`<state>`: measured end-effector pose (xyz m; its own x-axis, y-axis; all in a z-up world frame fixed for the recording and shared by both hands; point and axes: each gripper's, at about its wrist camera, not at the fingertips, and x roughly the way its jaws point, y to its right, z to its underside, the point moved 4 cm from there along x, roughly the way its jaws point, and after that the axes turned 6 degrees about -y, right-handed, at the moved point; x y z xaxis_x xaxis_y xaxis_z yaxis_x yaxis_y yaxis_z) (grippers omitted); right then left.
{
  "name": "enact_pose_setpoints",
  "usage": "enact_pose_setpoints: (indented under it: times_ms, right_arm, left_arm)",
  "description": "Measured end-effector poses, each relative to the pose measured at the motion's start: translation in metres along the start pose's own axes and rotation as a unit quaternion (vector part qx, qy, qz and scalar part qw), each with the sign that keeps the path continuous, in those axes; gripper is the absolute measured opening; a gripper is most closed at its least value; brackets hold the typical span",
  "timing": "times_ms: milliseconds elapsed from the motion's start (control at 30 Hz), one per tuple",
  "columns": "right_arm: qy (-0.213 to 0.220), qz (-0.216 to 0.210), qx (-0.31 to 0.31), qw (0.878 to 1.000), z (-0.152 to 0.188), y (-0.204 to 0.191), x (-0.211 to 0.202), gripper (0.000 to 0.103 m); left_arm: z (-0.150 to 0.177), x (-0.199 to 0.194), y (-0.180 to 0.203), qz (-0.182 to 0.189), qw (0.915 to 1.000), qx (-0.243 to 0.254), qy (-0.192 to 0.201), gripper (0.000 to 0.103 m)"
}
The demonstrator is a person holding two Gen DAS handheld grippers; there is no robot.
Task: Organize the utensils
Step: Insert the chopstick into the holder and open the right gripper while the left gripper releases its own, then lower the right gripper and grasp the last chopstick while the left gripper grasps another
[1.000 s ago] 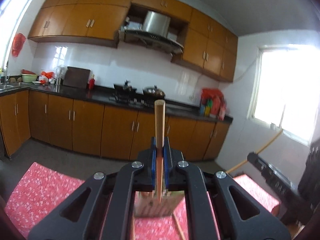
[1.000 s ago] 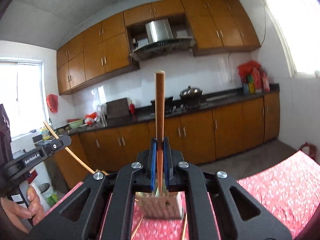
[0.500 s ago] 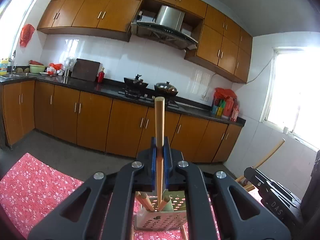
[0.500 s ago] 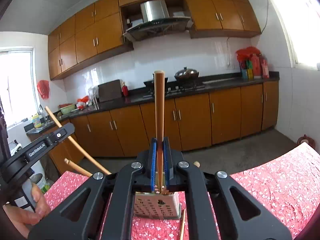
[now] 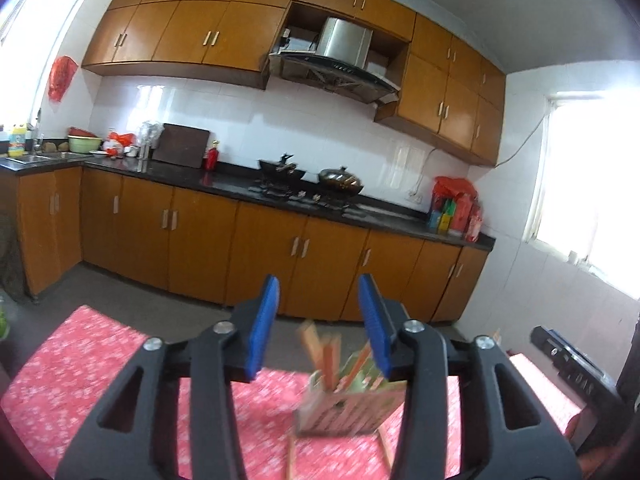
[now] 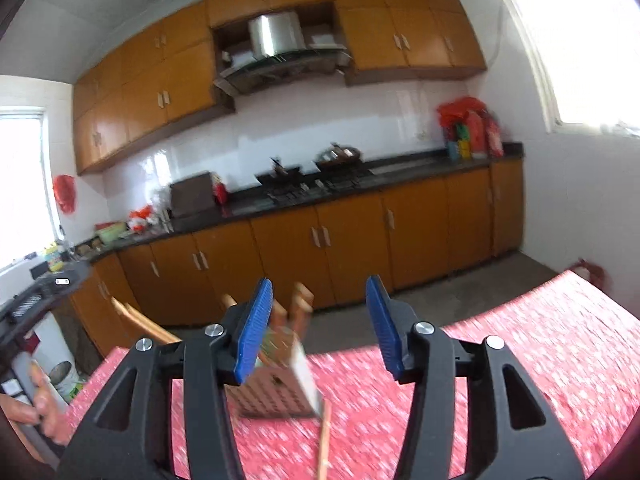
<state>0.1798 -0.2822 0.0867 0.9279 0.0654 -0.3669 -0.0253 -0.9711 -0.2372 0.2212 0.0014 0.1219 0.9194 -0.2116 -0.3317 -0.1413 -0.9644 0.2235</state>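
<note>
Between my left gripper's spread fingers I see a boxy utensil holder with perforated walls, standing on a red cloth printed with small white flecks. Wooden sticks, flat and pale orange, lean out of its top, just short of the right blue pad; motion blur keeps me from counting them. Two more thin wooden pieces lie on the cloth below the holder. Both pads are ribbed blue rubber on glossy black plastic arms with silver screws, parted wide with nothing between them.

From the right gripper the same holder sits low behind the left pad, tilted in the frame and partly hidden by it. Round-ended wooden handles rise above its rim beside that pad, apart from it as far as I can tell. One stick lies on the cloth beneath the holder. These fingers are also spread wide and grasp nothing.

Only the right view shows the hand at the far left edge and the black tip of the other gripper above it, plus a wooden chair back past the table edge. Only the left view shows the sink corner and, at the far right, a black bar of the right gripper. Both views share the orange-brown cabinets, the dark glossy countertop, the white tiled wall and the steel range hood.
</note>
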Motion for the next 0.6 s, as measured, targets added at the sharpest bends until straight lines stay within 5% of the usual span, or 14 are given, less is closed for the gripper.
enact_pose_setpoints:
  times_ms: [100, 200, 367, 600]
  right_arm:
    - [-0.06, 0.028, 0.003, 0.998, 0.035, 0.024, 0.013, 0.05]
    - [-0.136, 0.039, 0.001, 0.99, 0.078, 0.037, 0.032, 0.05]
    - [-0.263, -0.014, -0.001, 0.965, 0.162, 0.023, 0.056, 0.03]
    - [-0.303, -0.03, -0.049, 0.951, 0.206, -0.013, 0.063, 0.029]
  left_arm:
    - [0.029, -0.009, -0.017, -0.02, 0.9993, 0.009, -0.03, 0.048]
    - [0.078, 0.001, -0.038, -0.037, 0.9935, 0.019, -0.106, 0.049]
    - [0.149, 0.018, -0.051, -0.033, 0.9755, 0.015, -0.217, 0.048]
    - [0.2, 0.026, -0.026, -0.001, 0.96, 0.051, -0.275, 0.046]
